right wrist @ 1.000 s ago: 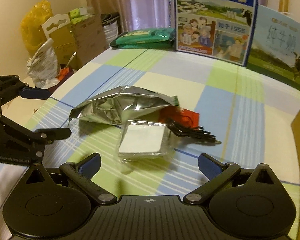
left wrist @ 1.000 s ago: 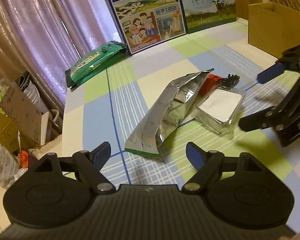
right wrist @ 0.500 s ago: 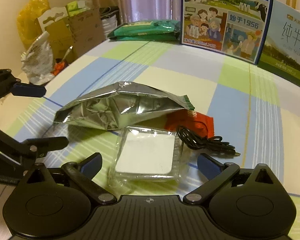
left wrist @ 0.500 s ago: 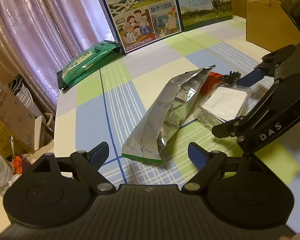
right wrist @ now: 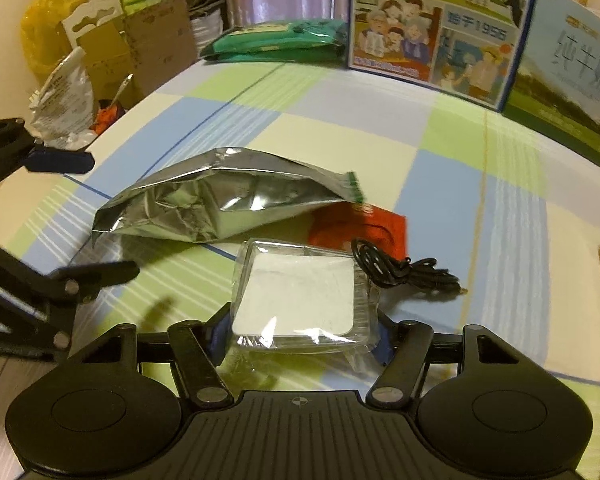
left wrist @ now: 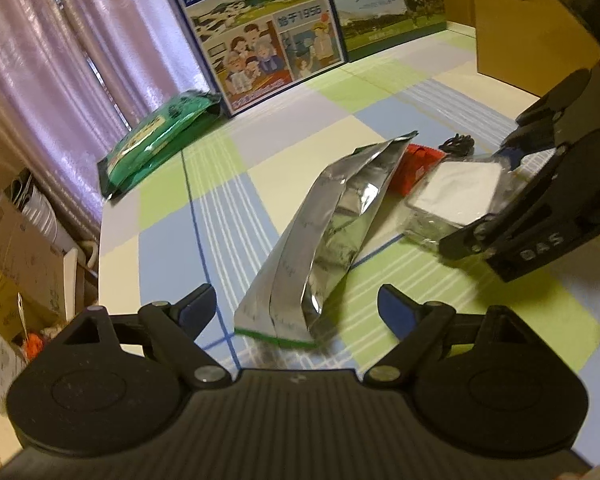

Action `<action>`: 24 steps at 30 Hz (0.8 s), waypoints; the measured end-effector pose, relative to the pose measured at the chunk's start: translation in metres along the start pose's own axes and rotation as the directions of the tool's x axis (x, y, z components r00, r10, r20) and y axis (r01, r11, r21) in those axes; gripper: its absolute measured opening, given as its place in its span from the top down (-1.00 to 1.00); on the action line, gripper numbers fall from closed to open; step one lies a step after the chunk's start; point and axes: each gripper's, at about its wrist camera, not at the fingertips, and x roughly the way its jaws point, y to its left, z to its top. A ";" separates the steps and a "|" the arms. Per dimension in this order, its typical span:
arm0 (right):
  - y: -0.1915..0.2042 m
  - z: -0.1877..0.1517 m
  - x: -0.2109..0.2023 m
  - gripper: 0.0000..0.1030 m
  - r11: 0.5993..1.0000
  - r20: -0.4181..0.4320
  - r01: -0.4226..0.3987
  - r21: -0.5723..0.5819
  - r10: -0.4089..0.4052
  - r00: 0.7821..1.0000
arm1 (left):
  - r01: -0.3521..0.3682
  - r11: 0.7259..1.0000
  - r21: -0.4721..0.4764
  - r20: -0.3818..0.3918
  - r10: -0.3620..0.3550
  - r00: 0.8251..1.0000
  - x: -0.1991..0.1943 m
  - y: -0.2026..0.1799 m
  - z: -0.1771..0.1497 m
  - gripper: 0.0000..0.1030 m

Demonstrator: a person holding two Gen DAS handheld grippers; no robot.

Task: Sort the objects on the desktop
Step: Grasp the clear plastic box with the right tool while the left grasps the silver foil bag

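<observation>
Silver foil bag (left wrist: 328, 232) lies lengthwise toward the left gripper (left wrist: 296, 312).

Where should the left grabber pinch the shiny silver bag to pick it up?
Probably the flat sealed end with the green strip, nearest the open left gripper. The silver bag lies lengthwise pointing at it, puffy in the middle, so come in low from the near end and pinch the thin seam.
</observation>
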 end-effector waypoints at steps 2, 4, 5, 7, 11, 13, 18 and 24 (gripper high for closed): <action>-0.004 -0.002 -0.004 -0.22 1.000 0.001 0.004 0.002 -0.004 1.000 | 0.010 1.000 0.021 -0.003 -0.010 1.000 0.005 -0.002 0.007 -0.65; -0.009 -0.004 -0.005 -0.22 1.000 0.008 0.014 0.005 -0.014 1.000 | 0.024 0.999 0.043 -0.005 -0.023 1.000 0.011 -0.006 0.013 -0.65; -0.012 -0.004 -0.005 -0.22 1.000 0.015 0.017 0.011 -0.017 1.000 | 0.032 0.998 0.057 -0.007 -0.032 0.999 0.014 -0.008 0.016 -0.65; -0.016 -0.002 -0.005 -0.22 1.000 0.021 0.021 0.023 -0.022 1.000 | 0.050 0.995 0.088 -0.020 -0.049 0.999 0.023 -0.013 0.021 -0.65; -0.022 0.000 -0.004 -0.21 1.000 0.022 0.025 0.017 -0.025 0.999 | 0.059 0.991 0.121 -0.040 -0.054 0.998 0.039 -0.016 0.029 -0.63; -0.024 -0.001 -0.003 -0.21 1.000 0.023 0.030 0.009 -0.030 0.999 | 0.066 0.989 0.129 -0.055 -0.060 0.997 0.048 -0.016 0.033 -0.55; -0.029 0.001 -0.002 -0.21 0.999 0.021 0.037 0.005 -0.037 0.999 | 0.081 0.984 0.157 -0.098 -0.066 0.993 0.063 -0.015 0.040 -0.27; -0.032 0.002 -0.002 -0.21 1.000 0.012 0.030 0.004 -0.030 0.999 | 0.088 0.981 0.174 -0.144 -0.063 0.988 0.069 -0.015 0.044 0.04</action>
